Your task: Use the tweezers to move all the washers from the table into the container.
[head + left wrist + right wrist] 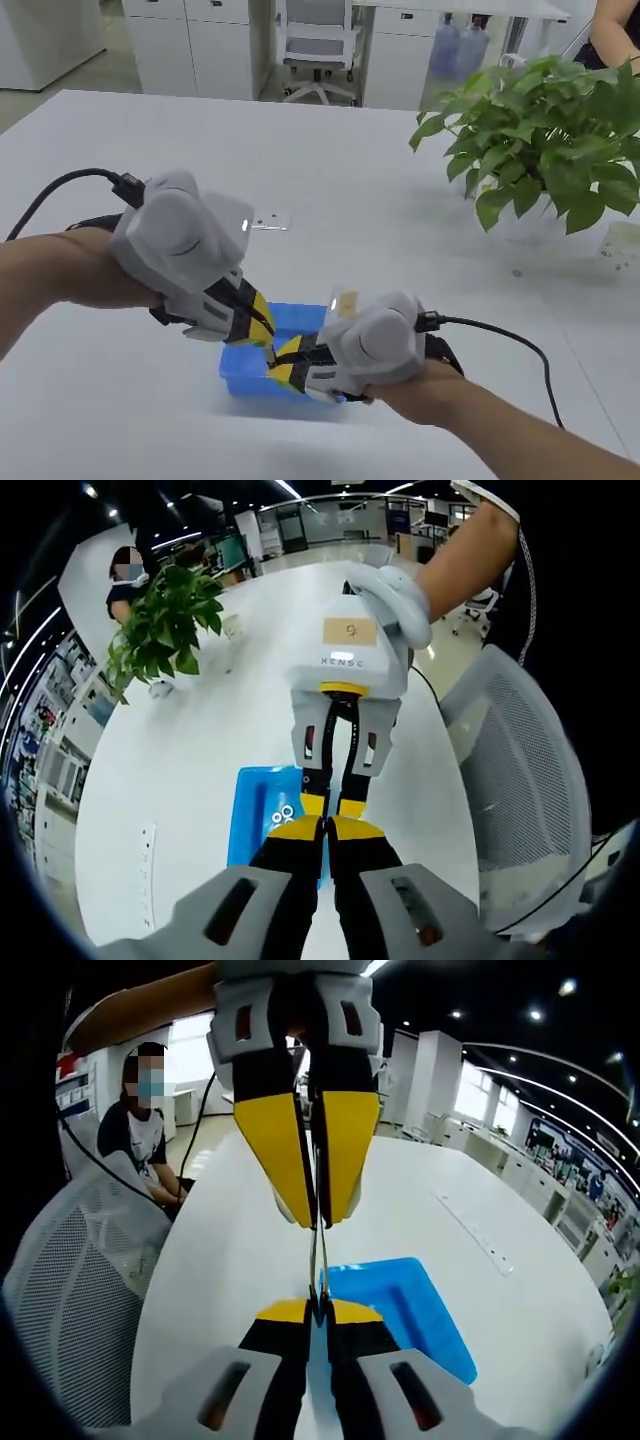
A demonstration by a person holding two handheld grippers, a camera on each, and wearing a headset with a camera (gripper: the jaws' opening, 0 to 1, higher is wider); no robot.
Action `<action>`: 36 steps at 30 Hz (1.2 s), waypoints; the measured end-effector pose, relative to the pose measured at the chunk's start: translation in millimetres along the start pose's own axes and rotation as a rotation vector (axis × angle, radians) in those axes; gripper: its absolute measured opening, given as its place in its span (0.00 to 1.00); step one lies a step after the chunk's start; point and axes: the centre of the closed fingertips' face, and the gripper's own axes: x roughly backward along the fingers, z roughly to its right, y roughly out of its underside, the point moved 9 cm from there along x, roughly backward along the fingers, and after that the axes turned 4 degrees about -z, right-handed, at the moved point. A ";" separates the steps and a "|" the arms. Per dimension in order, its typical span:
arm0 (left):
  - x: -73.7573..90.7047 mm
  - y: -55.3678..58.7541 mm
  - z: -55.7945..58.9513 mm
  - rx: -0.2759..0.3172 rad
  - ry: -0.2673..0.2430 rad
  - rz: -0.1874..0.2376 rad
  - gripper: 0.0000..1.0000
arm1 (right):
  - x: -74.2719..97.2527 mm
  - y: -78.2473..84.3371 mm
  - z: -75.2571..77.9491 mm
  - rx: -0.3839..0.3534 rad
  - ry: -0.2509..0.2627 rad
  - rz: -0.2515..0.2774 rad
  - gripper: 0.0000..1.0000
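Right gripper (320, 1310): jaws pressed together on the lower end of the tweezers (317, 1255), a thin metal pair running straight up out of them.

Left gripper (327, 827): jaws likewise pressed together. In the right gripper view they come down from above and pinch the upper end of the same tweezers. The two grippers face each other tip to tip, almost touching.

Whether the tweezers carry a washer cannot be told.

Directly below the meeting point sits the blue container (420, 1305), with several washers (283, 815) lying in one corner of it. It rests on the white table (330, 170). Whether any washers lie loose on the table cannot be told at this size. A pale strip (270, 222) lies beyond the grippers, and a potted plant (545, 140) stands well apart at the far right.

Assessment: the step in hand appears to be a re-seating or handover of the tweezers between the grippers.

Recommendations:
- One gripper should hold firm while the other loosens. Both loosening together would drop the tool.
- The receiving grip belongs across the flat arms, so that closing the jaws closes the tips.
- Keep the work above the container, so anything that slips falls inside.
- Squeeze lightly. Heavy pressure may twist the thin arms out of line.
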 end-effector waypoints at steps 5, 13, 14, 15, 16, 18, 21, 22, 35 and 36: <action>1.7 -1.5 2.6 0.001 0.005 0.005 0.06 | 3.5 -1.6 -3.1 0.012 0.001 -0.013 0.05; 4.1 -1.7 6.9 -0.007 0.019 0.006 0.06 | 11.2 -3.5 -7.5 0.047 -0.008 -0.054 0.04; 4.0 -1.3 7.6 -0.008 0.020 0.005 0.06 | 11.8 -3.7 -7.9 0.056 -0.007 -0.065 0.03; 3.6 -0.5 8.6 -0.010 0.022 0.003 0.06 | 12.7 -3.9 -8.4 0.067 -0.008 -0.082 0.03; 3.2 -0.1 9.3 -0.010 0.024 0.003 0.06 | 13.1 -4.2 -9.0 0.076 -0.011 -0.093 0.03; 1.8 1.3 12.0 -0.014 0.028 0.001 0.06 | 14.3 -3.4 -9.9 0.097 -0.012 -0.115 0.03; -0.7 5.1 15.7 -0.013 0.028 -0.003 0.06 | 16.0 -1.7 -11.7 0.107 -0.017 -0.133 0.03; -1.6 6.9 17.0 -0.016 0.028 -0.014 0.06 | 16.4 -0.8 -13.1 0.116 -0.020 -0.147 0.03; -23.8 26.5 35.0 -0.037 0.042 -0.083 0.06 | 12.8 7.4 -26.4 0.219 -0.060 -0.297 0.03; -25.9 28.1 36.1 -0.039 0.046 -0.090 0.07 | 12.6 7.8 -27.5 0.223 -0.062 -0.305 0.03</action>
